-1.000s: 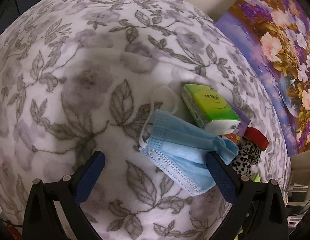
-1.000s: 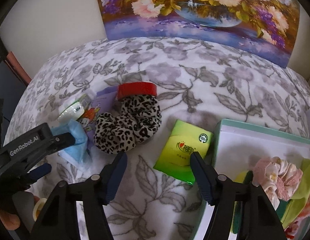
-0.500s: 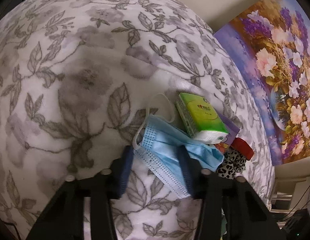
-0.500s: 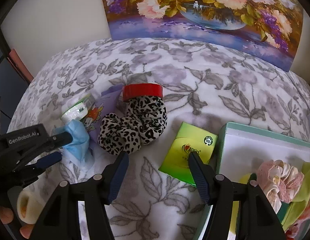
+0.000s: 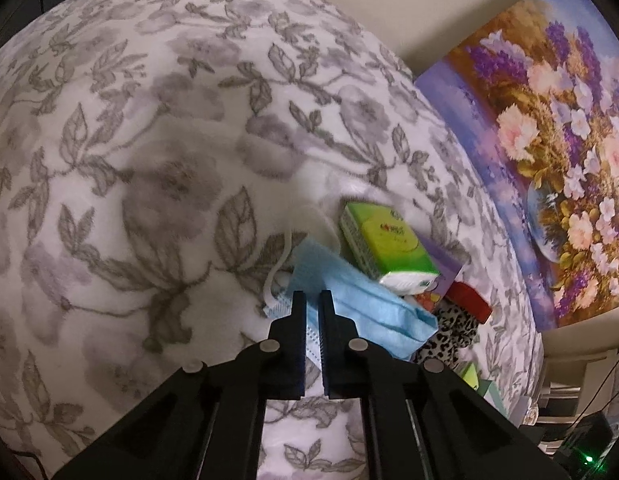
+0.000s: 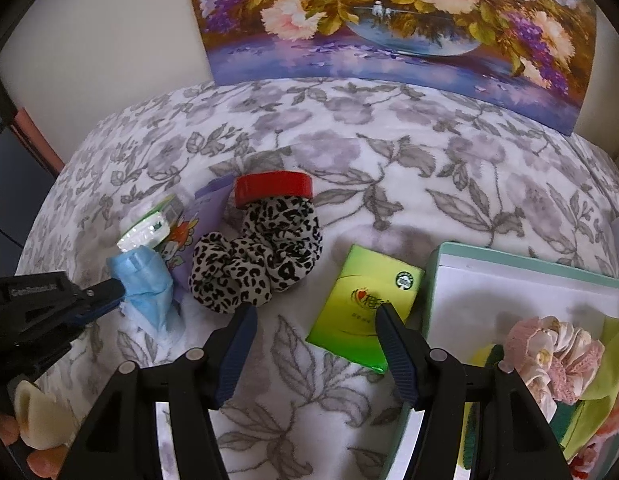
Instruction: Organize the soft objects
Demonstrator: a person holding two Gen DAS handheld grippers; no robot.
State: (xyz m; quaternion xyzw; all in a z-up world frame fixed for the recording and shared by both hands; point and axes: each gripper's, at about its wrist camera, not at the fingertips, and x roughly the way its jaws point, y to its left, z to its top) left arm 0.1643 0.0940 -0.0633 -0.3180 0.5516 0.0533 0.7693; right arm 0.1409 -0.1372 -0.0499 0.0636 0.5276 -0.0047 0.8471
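L claw (image 5: 313, 300) clamped on blue mask (image 5: 361, 300)

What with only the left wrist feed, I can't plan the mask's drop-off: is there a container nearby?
Observer: Yes. In the right wrist view, a teal-rimmed box sits far to the right of the mask.
Operator: Anything in it?
Observer: A pink scrunchie, with green cloth beside it.
Operator: Is the right gripper free?
Observer: The right gripper is open and holds nothing. A green tissue pack lies ahead of it, beside the box.
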